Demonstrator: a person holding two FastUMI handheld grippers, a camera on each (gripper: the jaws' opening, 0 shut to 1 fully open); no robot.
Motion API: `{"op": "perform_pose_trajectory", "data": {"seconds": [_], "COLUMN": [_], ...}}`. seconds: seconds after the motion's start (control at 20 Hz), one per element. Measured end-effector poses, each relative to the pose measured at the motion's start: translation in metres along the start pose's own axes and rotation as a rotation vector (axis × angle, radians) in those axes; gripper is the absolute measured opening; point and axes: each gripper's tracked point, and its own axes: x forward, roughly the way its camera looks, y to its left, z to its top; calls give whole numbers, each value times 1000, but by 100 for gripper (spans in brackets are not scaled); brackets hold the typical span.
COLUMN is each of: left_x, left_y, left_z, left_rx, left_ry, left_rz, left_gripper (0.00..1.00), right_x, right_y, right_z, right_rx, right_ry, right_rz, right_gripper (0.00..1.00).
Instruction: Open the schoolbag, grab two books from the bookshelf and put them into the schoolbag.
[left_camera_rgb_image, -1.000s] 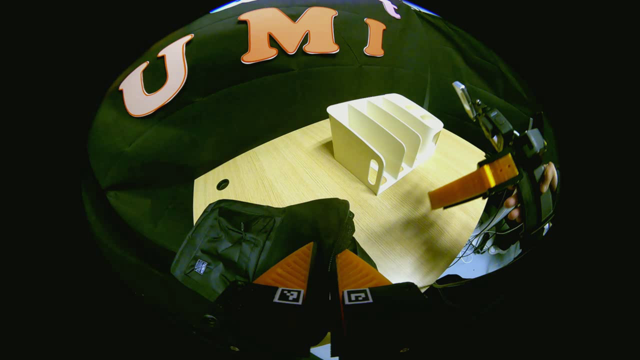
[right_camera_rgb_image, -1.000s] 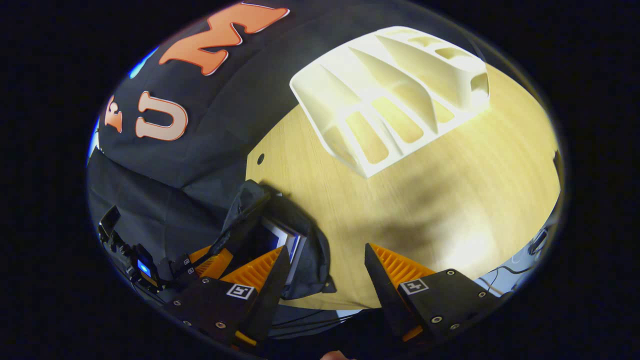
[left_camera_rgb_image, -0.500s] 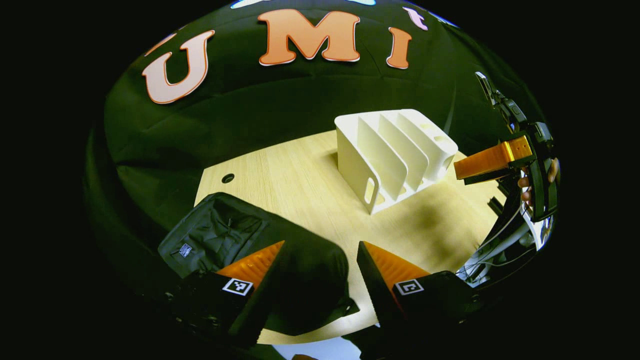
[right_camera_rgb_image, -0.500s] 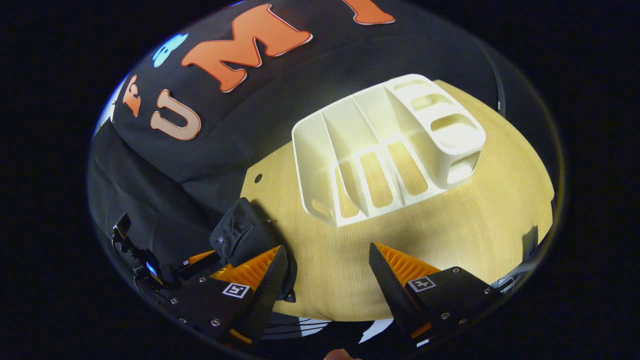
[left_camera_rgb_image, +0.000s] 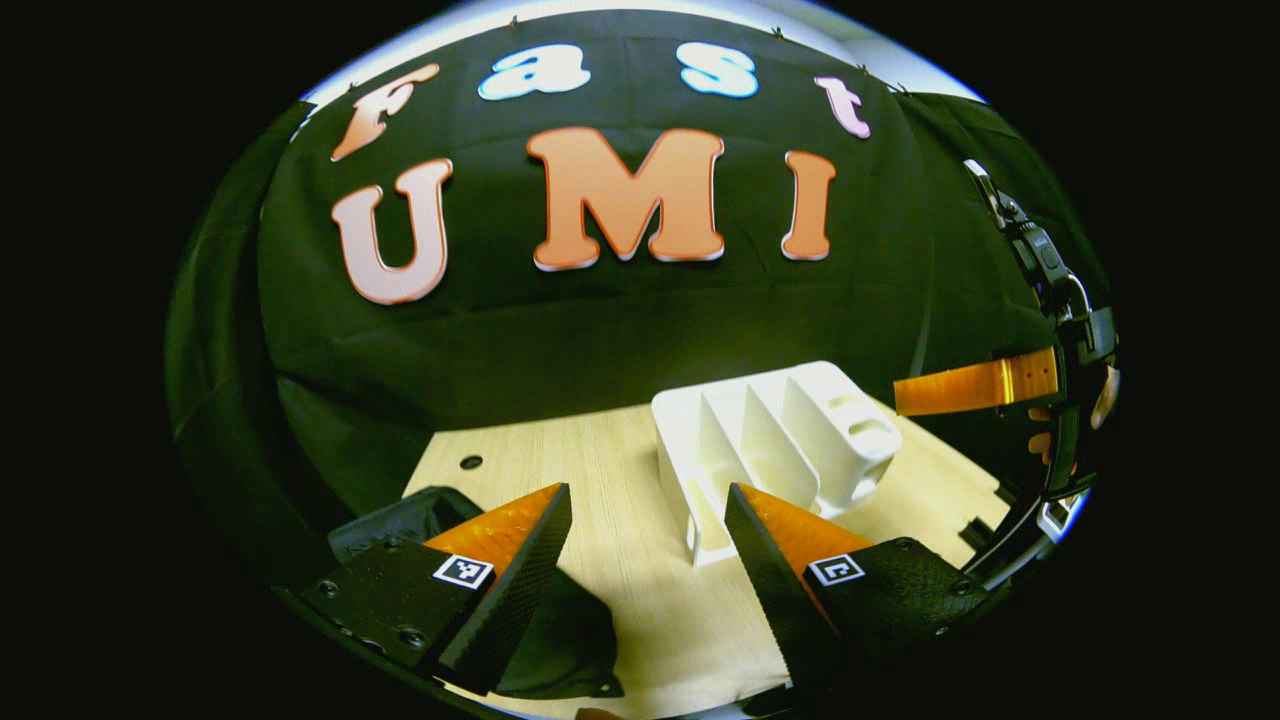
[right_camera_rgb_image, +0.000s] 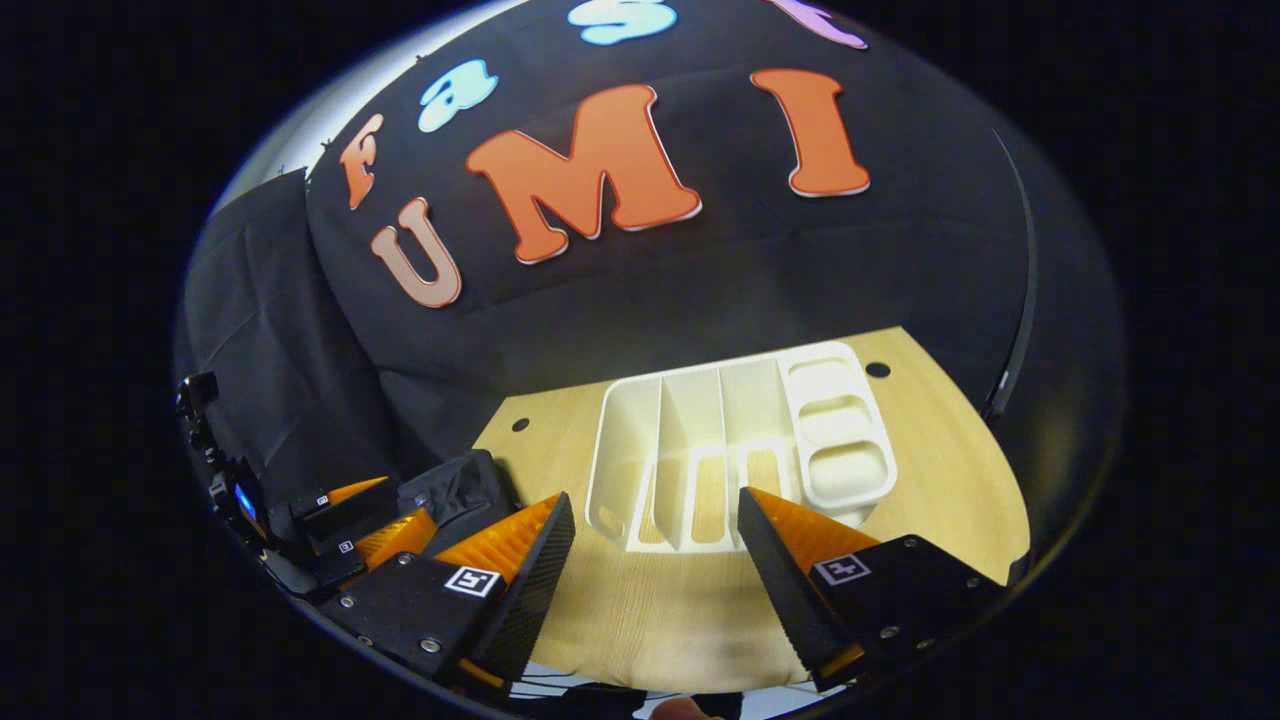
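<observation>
The wooden surface (right_camera_rgb_image: 900, 480) carries a white bookshelf (right_camera_rgb_image: 735, 445) at about 1 o'clock from the black schoolbag (left_camera_rgb_image: 560, 640), which lies near the front left edge. The shelf slots are empty, so both books are judged to be inside the bag. A second ago the left hand-held gripper (left_camera_rgb_image: 648, 520) was pinching the bag's cloth; now its fingers are spread and it has risen off the bag. The right hand-held gripper (right_camera_rgb_image: 655, 530) is spread too, holding nothing, pulled back at 6 o'clock from the shelf. The task looks finished.
</observation>
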Motion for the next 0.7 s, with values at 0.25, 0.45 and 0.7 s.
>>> {"op": "perform_pose_trajectory", "data": {"seconds": [0.25,0.45,0.7], "left_x": [-23,-40,-46], "left_y": [-14,-14,-12], "left_z": [58,96,151], "left_rx": [-30,-41,-82], "left_ry": [-178,-308,-502], "left_rz": [78,124,133], "left_gripper": [98,98,100], "right_x": [-42,-69,-94], "right_y": [-15,-20,-17], "right_z": [45,78,108], "right_rx": [-102,-160,-227], "right_ry": [-113,-212,-341], "right_rz": [15,-20,-97], "right_gripper": [98,98,97]}}
